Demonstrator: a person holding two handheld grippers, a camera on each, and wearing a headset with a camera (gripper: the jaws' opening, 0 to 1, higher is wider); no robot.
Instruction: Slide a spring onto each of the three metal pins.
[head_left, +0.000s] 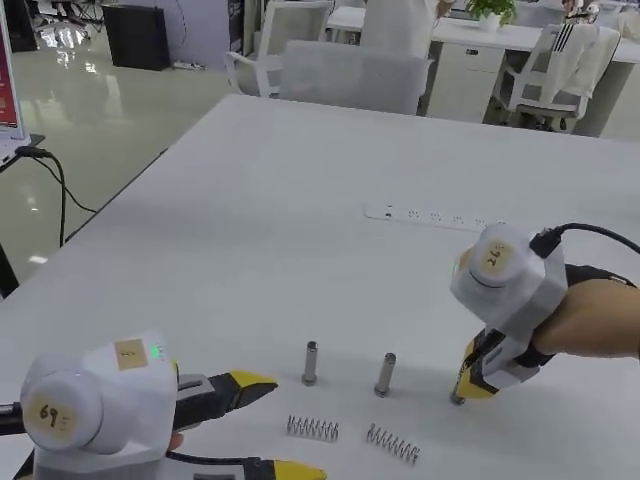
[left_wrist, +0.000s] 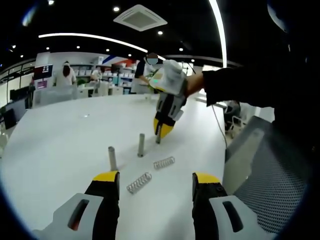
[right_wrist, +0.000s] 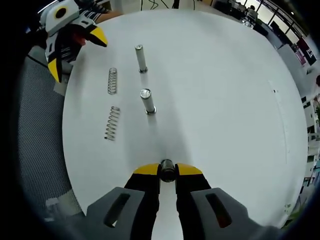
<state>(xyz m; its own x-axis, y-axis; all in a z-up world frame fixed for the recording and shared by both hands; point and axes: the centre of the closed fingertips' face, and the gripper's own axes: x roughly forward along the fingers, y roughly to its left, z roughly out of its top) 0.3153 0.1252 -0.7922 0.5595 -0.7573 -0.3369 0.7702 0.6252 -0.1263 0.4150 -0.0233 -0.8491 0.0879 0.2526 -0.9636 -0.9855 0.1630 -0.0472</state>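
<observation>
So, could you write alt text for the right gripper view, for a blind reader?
The right gripper is shut on what looks like a spring, seen end on, over a white table. Beyond it stand two upright metal pins, with two loose springs lying to their left and the left gripper at the top left.

Bright ceiling light strips (left_wrist: 218, 30), faint soft shadows, fisheye-warped edges.

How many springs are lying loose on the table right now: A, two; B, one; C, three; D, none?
A: a left spring and a right spring lie flat on the table, while a third spring is clamped in the right gripper.
</observation>
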